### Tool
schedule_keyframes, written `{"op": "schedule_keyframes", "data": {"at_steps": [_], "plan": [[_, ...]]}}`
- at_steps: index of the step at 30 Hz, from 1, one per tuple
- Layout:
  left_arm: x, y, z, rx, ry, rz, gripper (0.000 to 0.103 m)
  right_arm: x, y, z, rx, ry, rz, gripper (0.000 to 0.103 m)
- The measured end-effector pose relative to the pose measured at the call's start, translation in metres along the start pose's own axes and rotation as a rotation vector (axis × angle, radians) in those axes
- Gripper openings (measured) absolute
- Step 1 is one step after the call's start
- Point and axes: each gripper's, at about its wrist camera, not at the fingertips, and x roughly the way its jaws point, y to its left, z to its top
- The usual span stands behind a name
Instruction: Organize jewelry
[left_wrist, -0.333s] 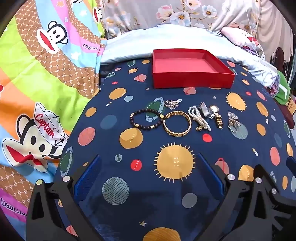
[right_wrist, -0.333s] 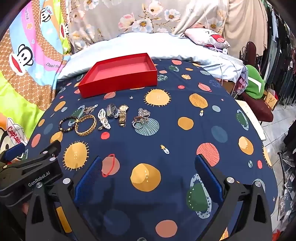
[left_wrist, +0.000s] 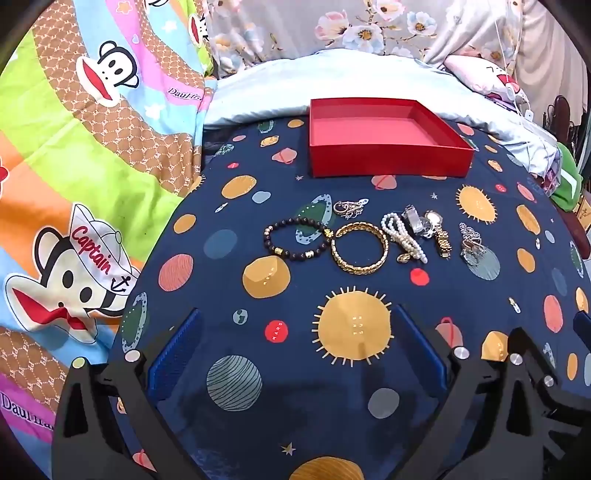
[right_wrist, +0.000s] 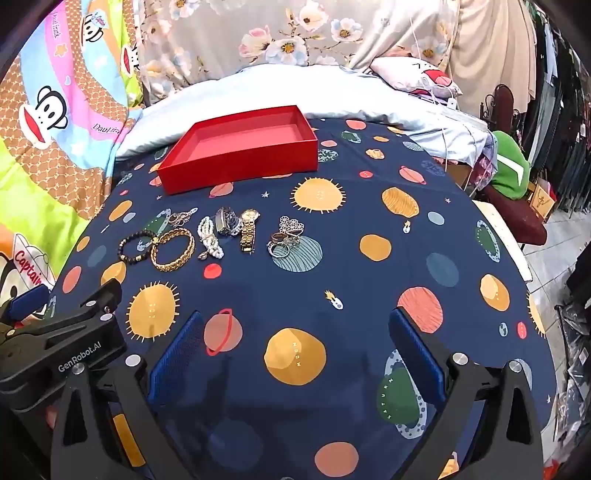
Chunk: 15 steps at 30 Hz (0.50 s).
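Observation:
An empty red box (left_wrist: 388, 162) (right_wrist: 240, 158) sits at the far side of the navy planet-print cloth (left_wrist: 258, 206). In front of it lies a row of jewelry: a dark bead bracelet (left_wrist: 295, 240) (right_wrist: 135, 245), a gold bangle (left_wrist: 360, 247) (right_wrist: 173, 249), a pearl strand (left_wrist: 404, 236) (right_wrist: 209, 236), two watches (left_wrist: 428, 225) (right_wrist: 236, 225), rings and a brooch (left_wrist: 471, 242) (right_wrist: 286, 236), and a small silver piece (left_wrist: 349, 207). My left gripper (left_wrist: 295, 347) and right gripper (right_wrist: 295, 347) hover open, nearer than the row, nothing between their blue pads.
A cartoon-monkey quilt (left_wrist: 74, 166) lies along the left. A pale blue pillow (left_wrist: 332, 85) and floral fabric (right_wrist: 295, 37) are behind the box. The cloth's right edge drops to a floor with clothes racks (right_wrist: 554, 110). The left gripper's body (right_wrist: 55, 343) shows at the right view's lower left.

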Motion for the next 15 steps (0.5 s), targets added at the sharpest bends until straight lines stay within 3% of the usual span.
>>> {"op": "schedule_keyframes", "data": {"at_steps": [15], "plan": [[0.0083, 0.0026, -0.0024, -0.009, 0.021, 0.006, 0.098, 0.0018, -0.0015, -0.0017, 0.000, 0.008, 0.009, 0.098]]}}
